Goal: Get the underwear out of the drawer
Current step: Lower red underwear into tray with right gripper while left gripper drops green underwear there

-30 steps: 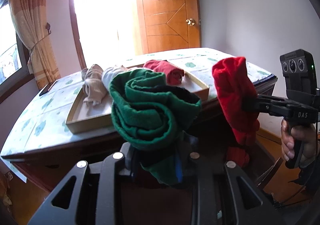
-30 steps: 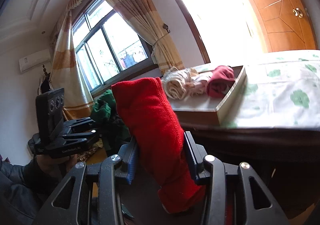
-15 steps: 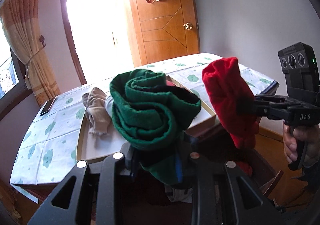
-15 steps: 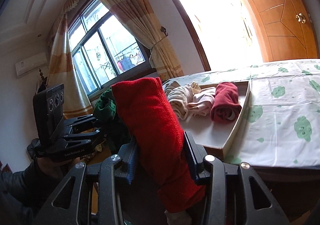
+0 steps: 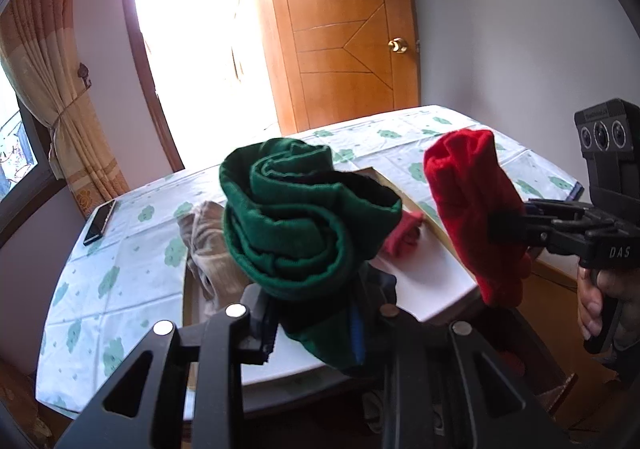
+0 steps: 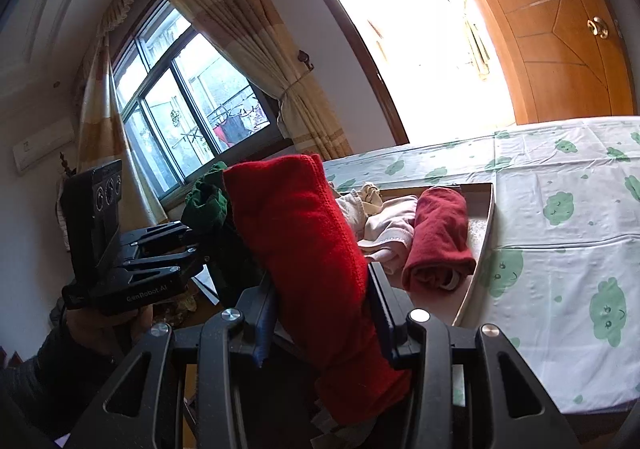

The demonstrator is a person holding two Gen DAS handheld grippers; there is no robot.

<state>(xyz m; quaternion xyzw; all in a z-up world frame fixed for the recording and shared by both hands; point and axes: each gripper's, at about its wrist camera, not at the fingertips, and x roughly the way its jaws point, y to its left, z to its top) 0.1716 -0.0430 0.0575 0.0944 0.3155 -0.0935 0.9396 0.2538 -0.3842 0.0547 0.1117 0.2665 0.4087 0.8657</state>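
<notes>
Left wrist: green roll [image 5: 308, 217] clamped in left tool [image 5: 316, 325].

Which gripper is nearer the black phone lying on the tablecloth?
Left. The left gripper with its green roll sits on the phone side; the right gripper is across the tray.

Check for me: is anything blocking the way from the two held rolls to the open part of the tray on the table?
Nothing visible. The left gripper holds the green roll, the right gripper the red roll, both raised before the tray. Beige garments and a dark red roll fill its far part; the near floor looks bare.
</notes>
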